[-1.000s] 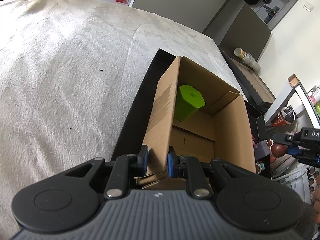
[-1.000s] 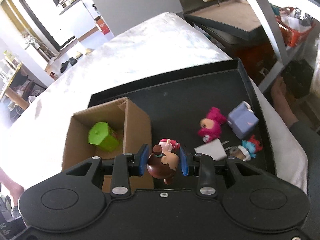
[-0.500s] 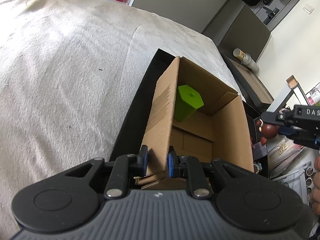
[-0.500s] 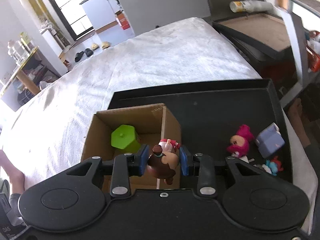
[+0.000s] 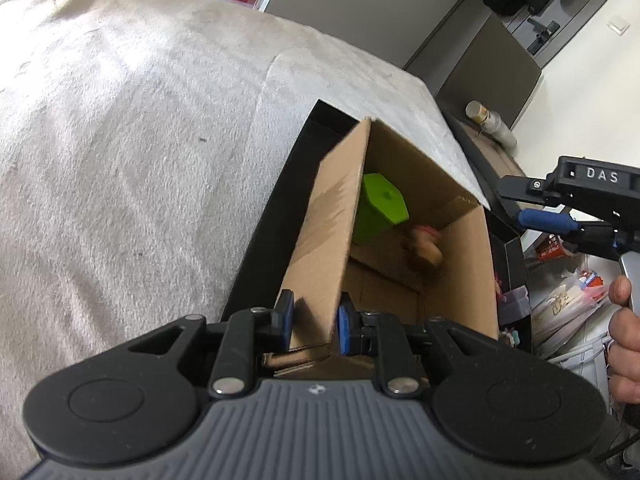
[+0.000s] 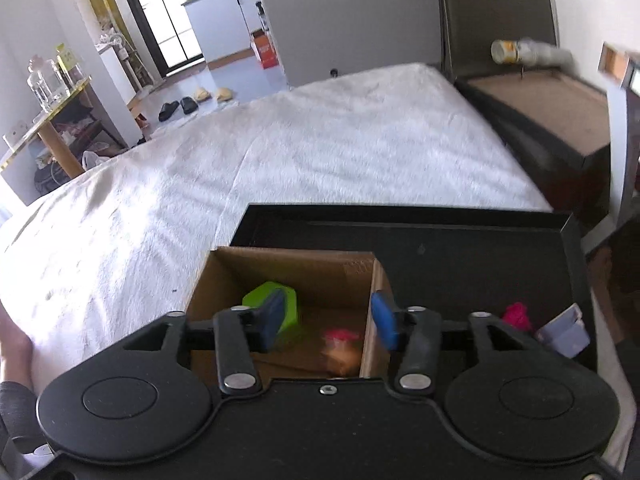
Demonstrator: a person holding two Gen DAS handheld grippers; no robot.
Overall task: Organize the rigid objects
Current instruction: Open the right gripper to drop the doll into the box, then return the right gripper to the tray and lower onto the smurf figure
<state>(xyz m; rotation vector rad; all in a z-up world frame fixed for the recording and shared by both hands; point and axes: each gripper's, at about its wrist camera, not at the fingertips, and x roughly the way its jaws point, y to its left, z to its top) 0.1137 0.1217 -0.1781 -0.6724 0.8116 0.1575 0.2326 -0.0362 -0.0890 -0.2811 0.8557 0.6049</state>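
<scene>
Two grippers, two jobs: keep your left gripper (image 5: 312, 322) pinched on the box (image 5: 472, 280) wall while your right gripper (image 6: 328, 320), jaws just opened and empty, lets the figurine (image 6: 340, 350) drop beside the green block (image 6: 276, 308).

The letters "DAS" are printed in white on the black body of the right claw (image 5: 546, 216), seen at about three o'clock in the left wrist view; the word is cut off at the picture's edge, so whether more letters follow cannot be told. A small pale emblem is stamped on the grey ribbed housing of the left claw (image 5: 312, 322) near six o'clock, but it cannot be read. The print on the orange carton (image 6: 265, 49) on the floor at twelve o'clock in the right wrist view is too small to be made out.
</scene>
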